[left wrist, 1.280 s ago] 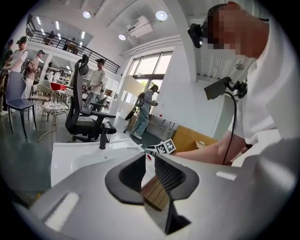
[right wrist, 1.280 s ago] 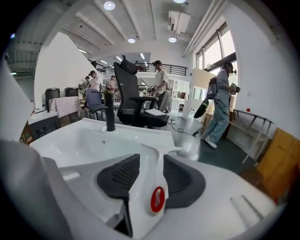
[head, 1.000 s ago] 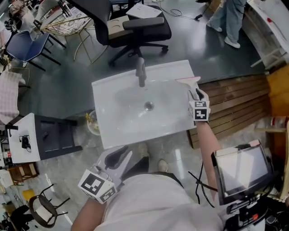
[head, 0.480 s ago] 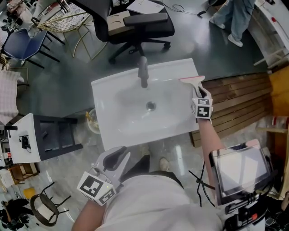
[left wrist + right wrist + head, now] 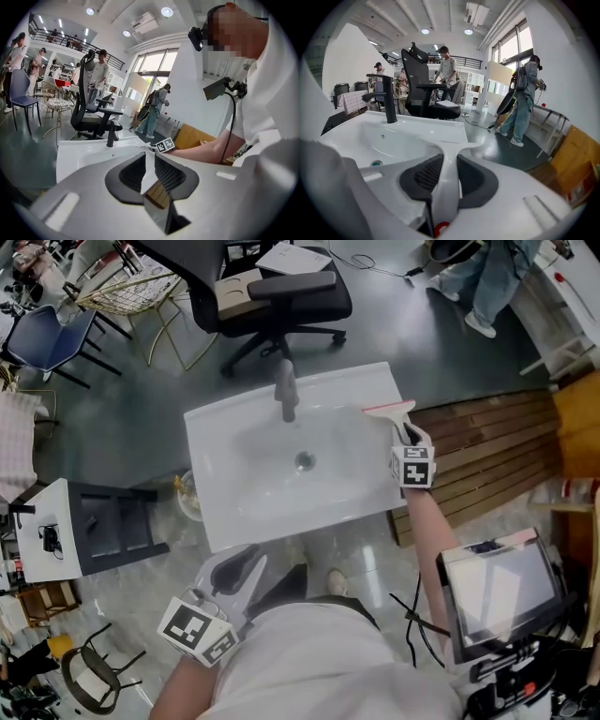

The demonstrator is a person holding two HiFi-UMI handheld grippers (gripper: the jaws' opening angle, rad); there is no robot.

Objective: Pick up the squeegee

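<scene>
My right tool (image 5: 405,434) is closing on the squeegee (image 5: 386,410) handle at the sink (image 5: 281,521) rim, faucet (image 5: 285,390) well off; left tool (image 5: 249,564) released, empty.

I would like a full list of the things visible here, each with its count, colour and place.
sink: one, white, centre.
faucet: one, dark grey, on the sink's far edge.
squeegee: one, white with a pink blade, at the sink's far right corner.
office chair: one, black, beyond the sink.
wooden slats: one platform, brown, right of the sink.
screen: one, pale, lower right.
bystander: one, in jeans, top right.
right gripper: one, white, jaws closing on the squeegee's handle.
left gripper: one, white, near the body, jaws slightly apart, empty.
</scene>
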